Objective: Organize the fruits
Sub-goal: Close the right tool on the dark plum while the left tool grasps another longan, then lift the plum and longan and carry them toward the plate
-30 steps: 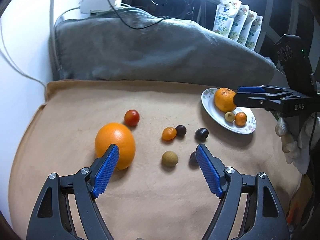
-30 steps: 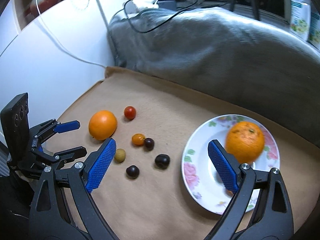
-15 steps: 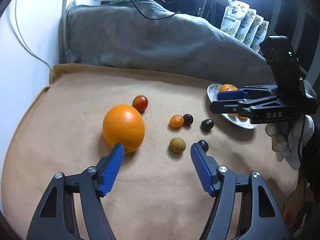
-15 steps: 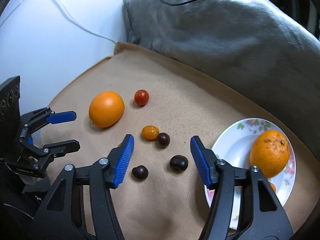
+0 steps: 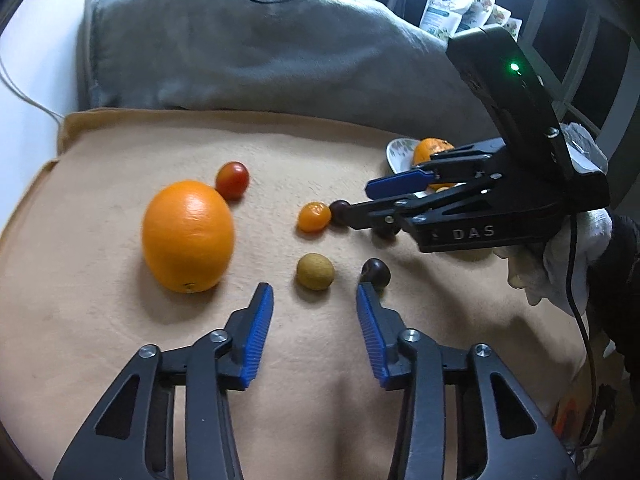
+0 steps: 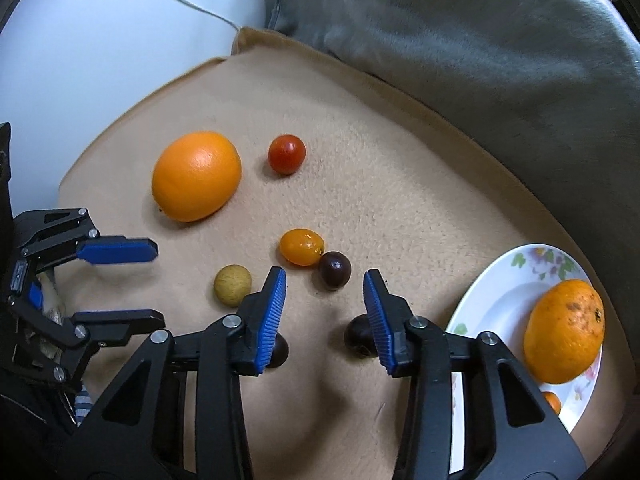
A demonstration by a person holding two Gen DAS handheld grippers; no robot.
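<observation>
Both tongs hang open and empty, the left tongs (image 5: 315,308) just short of the small tan fruit (image 5: 315,271) mid-frame on the beige blanket (image 5: 100,320), the right tongs (image 6: 324,292) near the dark fruit (image 6: 335,270); both fruits look light, round, apt to roll, best pinched across the middle.

Left gripper (image 5: 315,298), right gripper (image 6: 324,292) both agape

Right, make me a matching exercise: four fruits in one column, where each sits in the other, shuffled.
Fruits:
1. red tomato
2. tan round fruit
3. spotted orange
4. small orange fruit

Places:
A. on the flowered plate
B. beside the big orange
C. touching a dark fruit
D. just ahead of the left hand-held gripper

Pairs: 1-B, 2-D, 3-A, 4-C
</observation>
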